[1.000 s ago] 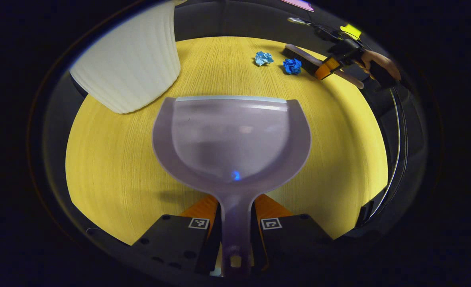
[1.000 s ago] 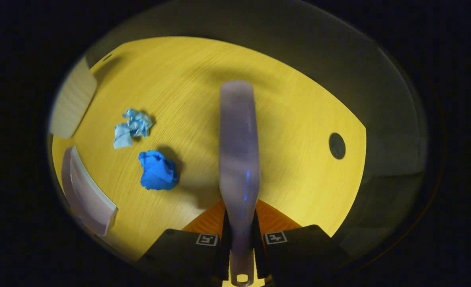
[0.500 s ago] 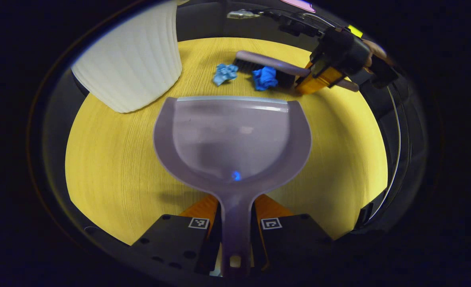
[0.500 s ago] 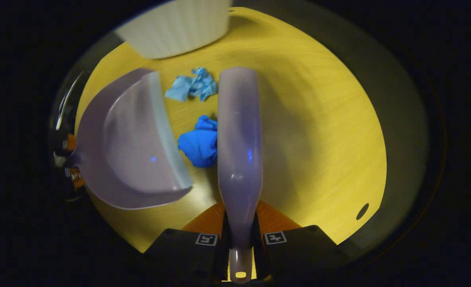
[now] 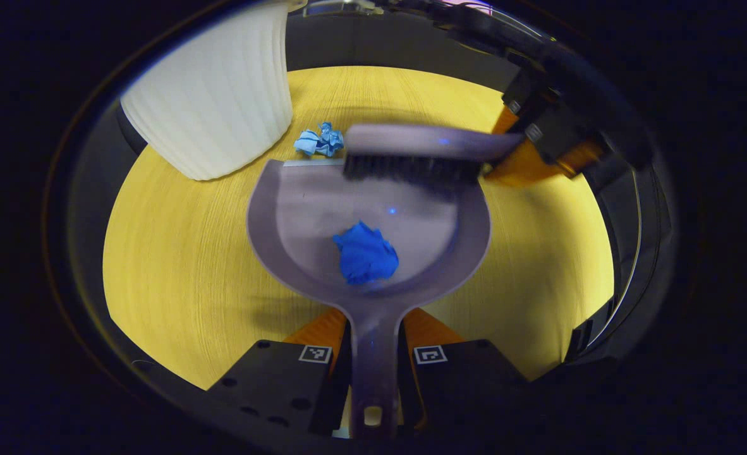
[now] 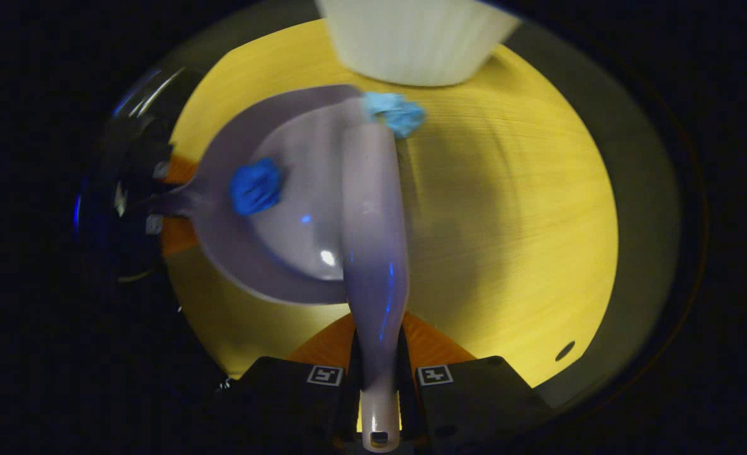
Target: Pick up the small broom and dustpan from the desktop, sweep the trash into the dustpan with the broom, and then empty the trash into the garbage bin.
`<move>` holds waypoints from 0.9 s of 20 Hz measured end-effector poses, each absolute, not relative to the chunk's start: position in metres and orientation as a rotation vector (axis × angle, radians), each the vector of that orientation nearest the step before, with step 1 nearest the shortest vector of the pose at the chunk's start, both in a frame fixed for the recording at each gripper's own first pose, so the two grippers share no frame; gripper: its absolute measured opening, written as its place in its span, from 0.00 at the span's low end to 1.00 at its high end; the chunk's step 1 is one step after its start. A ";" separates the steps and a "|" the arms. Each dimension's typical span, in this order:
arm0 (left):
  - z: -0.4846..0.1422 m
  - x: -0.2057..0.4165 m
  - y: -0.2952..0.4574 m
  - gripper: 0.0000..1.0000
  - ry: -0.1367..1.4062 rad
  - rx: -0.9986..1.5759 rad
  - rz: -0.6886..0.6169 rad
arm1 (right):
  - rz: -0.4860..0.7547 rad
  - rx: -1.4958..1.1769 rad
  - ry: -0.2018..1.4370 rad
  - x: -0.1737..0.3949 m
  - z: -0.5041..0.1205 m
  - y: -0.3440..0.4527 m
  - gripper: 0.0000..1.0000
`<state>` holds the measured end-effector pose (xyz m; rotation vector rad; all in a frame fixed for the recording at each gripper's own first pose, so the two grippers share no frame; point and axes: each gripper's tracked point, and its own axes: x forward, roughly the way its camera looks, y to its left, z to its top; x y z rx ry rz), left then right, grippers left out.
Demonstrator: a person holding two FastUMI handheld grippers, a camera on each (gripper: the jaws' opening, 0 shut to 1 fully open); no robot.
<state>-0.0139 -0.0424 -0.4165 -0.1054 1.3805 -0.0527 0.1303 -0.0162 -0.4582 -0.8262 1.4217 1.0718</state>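
My left gripper point(image 5: 373, 344) is shut on the handle of the grey dustpan point(image 5: 310, 215), which lies flat on the yellow desktop point(image 5: 177, 253). A dark blue paper ball point(image 5: 366, 254) sits inside the pan. A light blue paper ball point(image 5: 320, 140) lies just beyond the pan's front lip, near its left end. My right gripper point(image 6: 378, 370) is shut on the grey broom point(image 6: 370, 227), whose dark bristles point(image 5: 411, 169) rest across the pan's lip. In the right gripper view the dustpan point(image 6: 285, 253) with the dark blue ball point(image 6: 255, 188) lies left of the broom, the light blue ball point(image 6: 395, 112) at its tip.
The white ribbed garbage bin point(image 5: 212, 95) stands on the desktop at the far left, close to the light blue ball. In the right gripper view the bin point(image 6: 414, 38) is straight ahead. A small round hole point(image 6: 564, 351) marks the desktop at right.
The broom has swept toward me, pushing the dark blue ball over the lip into the dustpan. The light blue ball shifted left toward the bin. The dustpan stayed put.
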 end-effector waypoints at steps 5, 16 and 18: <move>-0.423 -0.018 -0.045 0.31 1.385 -0.157 -0.060 | 0.947 -0.883 1.392 0.177 -0.510 -0.003 0.28; -0.422 -0.018 -0.041 0.31 1.366 -0.071 -0.091 | 1.268 -1.156 1.245 0.184 -0.504 -0.024 0.28; -0.421 -0.018 -0.041 0.31 1.343 -0.019 -0.110 | 1.242 -1.139 1.246 0.191 -0.498 -0.024 0.29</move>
